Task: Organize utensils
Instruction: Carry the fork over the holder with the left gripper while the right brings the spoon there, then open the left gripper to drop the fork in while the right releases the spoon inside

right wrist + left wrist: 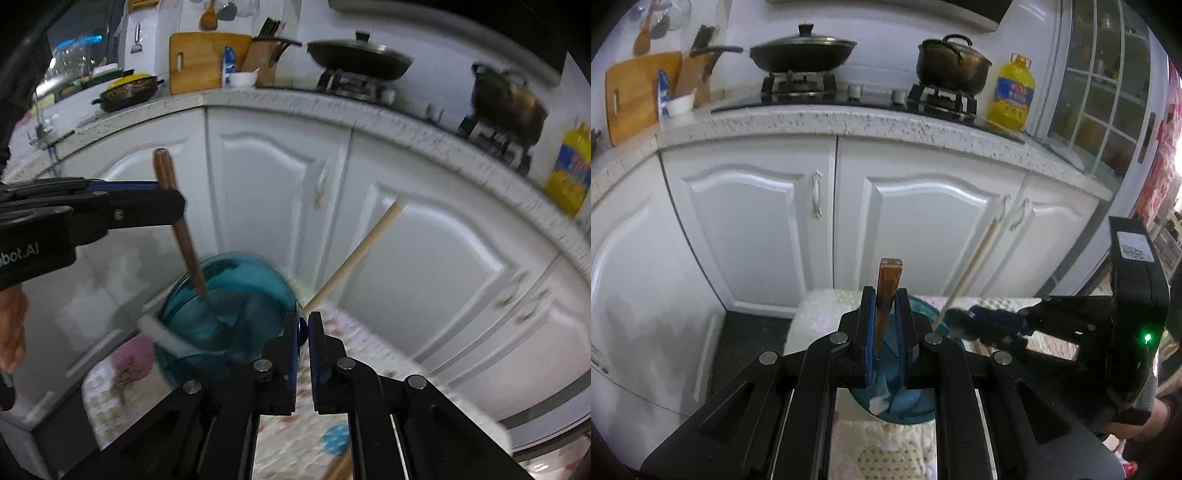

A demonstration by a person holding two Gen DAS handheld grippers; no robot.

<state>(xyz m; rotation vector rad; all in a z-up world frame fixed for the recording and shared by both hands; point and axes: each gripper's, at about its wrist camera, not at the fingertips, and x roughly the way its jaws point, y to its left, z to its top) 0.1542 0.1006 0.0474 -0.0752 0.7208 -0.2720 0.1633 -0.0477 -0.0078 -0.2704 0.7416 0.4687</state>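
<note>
White cabinet doors (746, 221) behind teal jar (229, 314), stove (798, 86) above

A brown wooden-handled utensil (180, 225) stands tilted in the teal glass jar (225, 314), pale chopsticks (354, 254) leaning beside it.

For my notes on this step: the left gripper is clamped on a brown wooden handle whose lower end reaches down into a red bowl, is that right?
Not quite: the bowl is teal blue, not red, as the right wrist view shows. The rest stands: the left gripper is clamped on the brown wooden handle, and its lower end reaches down into that bowl.
</note>
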